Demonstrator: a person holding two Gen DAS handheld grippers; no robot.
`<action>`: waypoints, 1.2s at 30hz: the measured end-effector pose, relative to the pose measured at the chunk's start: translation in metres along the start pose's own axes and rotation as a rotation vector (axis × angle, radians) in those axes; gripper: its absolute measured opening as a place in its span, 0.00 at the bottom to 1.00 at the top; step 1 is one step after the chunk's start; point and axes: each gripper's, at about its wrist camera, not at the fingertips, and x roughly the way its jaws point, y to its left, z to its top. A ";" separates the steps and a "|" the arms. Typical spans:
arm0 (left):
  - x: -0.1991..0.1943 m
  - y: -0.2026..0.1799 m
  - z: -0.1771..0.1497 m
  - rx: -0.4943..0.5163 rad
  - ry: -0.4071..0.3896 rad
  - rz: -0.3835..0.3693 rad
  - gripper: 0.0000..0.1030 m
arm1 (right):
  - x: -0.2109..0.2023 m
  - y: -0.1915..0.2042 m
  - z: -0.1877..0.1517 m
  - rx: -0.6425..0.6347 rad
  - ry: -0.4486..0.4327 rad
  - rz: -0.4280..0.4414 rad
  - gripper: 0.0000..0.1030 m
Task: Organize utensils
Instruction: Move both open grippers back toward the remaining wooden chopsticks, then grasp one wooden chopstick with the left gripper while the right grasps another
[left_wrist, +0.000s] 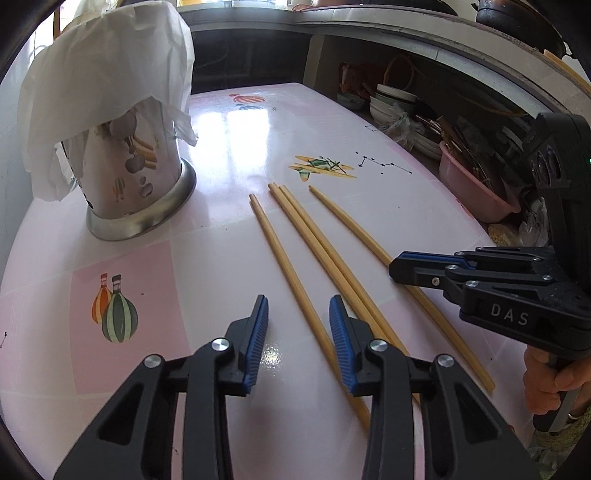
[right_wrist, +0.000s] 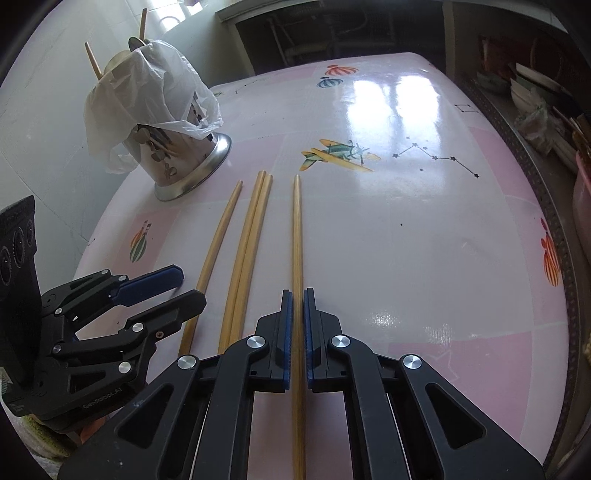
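Observation:
Several wooden chopsticks lie on the pink patterned table (left_wrist: 229, 155). My left gripper (left_wrist: 299, 314) is open, its blue pads on either side of the leftmost chopstick (left_wrist: 291, 280). A touching pair (left_wrist: 321, 247) lies just to its right. My right gripper (right_wrist: 298, 306) is shut on the rightmost chopstick (right_wrist: 297, 229), which still lies along the table. A steel utensil holder (left_wrist: 136, 173) draped with a white plastic bag (left_wrist: 107, 66) stands at the far left, and it also shows in the right wrist view (right_wrist: 184, 162).
An open shelf unit (left_wrist: 424, 110) with stacked bowls and a pink basin (left_wrist: 476, 184) runs along the table's right side. Printed balloons (left_wrist: 116, 314) and an airplane (right_wrist: 340, 155) decorate the tabletop.

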 end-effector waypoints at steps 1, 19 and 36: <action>0.001 -0.003 0.000 0.013 -0.001 0.012 0.26 | 0.000 -0.001 0.000 0.005 -0.001 0.003 0.04; -0.022 0.018 -0.020 -0.067 0.081 0.111 0.05 | -0.004 -0.008 -0.003 0.056 0.040 0.062 0.04; -0.053 0.056 -0.043 -0.268 0.238 -0.007 0.08 | -0.010 0.006 -0.018 0.059 0.102 0.099 0.04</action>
